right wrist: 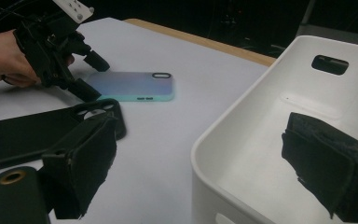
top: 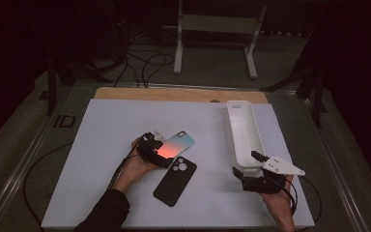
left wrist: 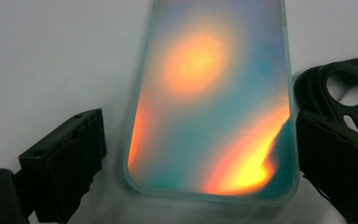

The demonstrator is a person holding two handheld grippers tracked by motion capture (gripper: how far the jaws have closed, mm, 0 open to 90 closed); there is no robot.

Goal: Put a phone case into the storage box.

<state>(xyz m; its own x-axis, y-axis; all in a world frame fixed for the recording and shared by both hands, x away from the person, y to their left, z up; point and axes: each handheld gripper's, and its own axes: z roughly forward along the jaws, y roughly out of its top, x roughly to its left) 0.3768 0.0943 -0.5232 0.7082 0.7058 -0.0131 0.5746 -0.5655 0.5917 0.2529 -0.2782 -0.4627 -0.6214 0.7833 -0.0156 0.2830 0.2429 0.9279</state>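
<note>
Straddling the gradient phone case [left wrist: 209,107] with the left tool [top: 158,148]: jaws spread, one on each long edge near the bottom end, not yet touching in the left gripper view. Case lies flat, back up, on the white bench [top: 101,145], near the middle, just beside the black case [top: 175,180] and possibly overlapping its camera end; can't tell from above.

Handling, my read:
- Light, thin shell. Flexible rim, stiffer back panel.
- Glossy back looks slick, so a top pinch would likely slide.
- Take it across the width on the long side walls, low on the body, as the jaws are lined up now. Squeeze gently: empty shell will bow inward if clamped hard.
- Not fragile; a drop onto the bench shouldn't hurt it.
- Black case looks matte, probably grippier and softer.

Right tool [top: 261,173]: jaws spread, straddling the near end wall of the white tray [top: 244,133], one jaw inside, one outside. Not pressing that I can see.

Count:
- phone cases: 2 (one gradient, one black)
- trays: 1, nothing in it where visible
- tools: 2
</note>
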